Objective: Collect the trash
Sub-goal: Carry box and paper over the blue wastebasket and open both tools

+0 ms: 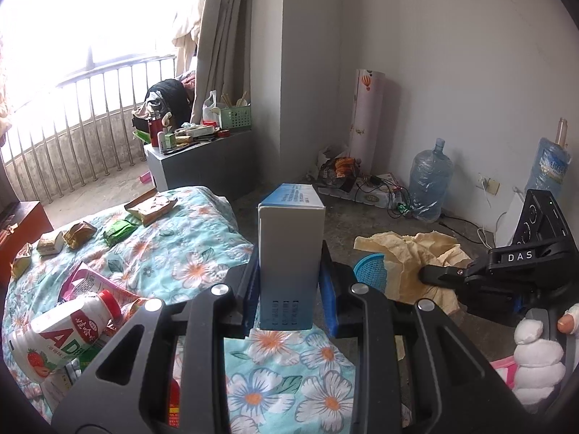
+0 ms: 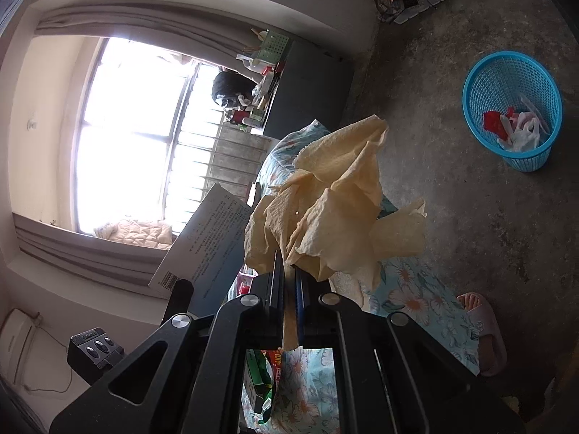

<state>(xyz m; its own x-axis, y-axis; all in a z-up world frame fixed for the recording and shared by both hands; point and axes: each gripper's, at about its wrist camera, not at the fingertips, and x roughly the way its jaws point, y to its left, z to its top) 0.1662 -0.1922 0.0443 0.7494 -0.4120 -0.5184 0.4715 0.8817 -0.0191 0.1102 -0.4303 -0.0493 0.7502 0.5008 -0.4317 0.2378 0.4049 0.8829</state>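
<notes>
Beyond both claws the blue basket (image 2: 512,108) holds little, while the left claw (image 1: 289,285) grasps a box (image 1: 291,246), the right claw (image 2: 287,278) crumpled paper (image 2: 336,213), and wrappers (image 1: 81,233) remain on the bed (image 1: 188,249).

A box (image 1: 291,253) is held between the left gripper's (image 1: 289,289) fingers — a basket (image 1: 371,271) just right, wrappers (image 1: 79,233) left.

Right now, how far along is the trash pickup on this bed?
Done: the blue basket on the floor already holds some wrappers and a plastic bag. In hand: the left claw grips a white and blue box, and the right claw pinches a crumpled yellowish paper. Left: snack packets, a green packet and a yogurt bottle on the floral bedspread.
</notes>
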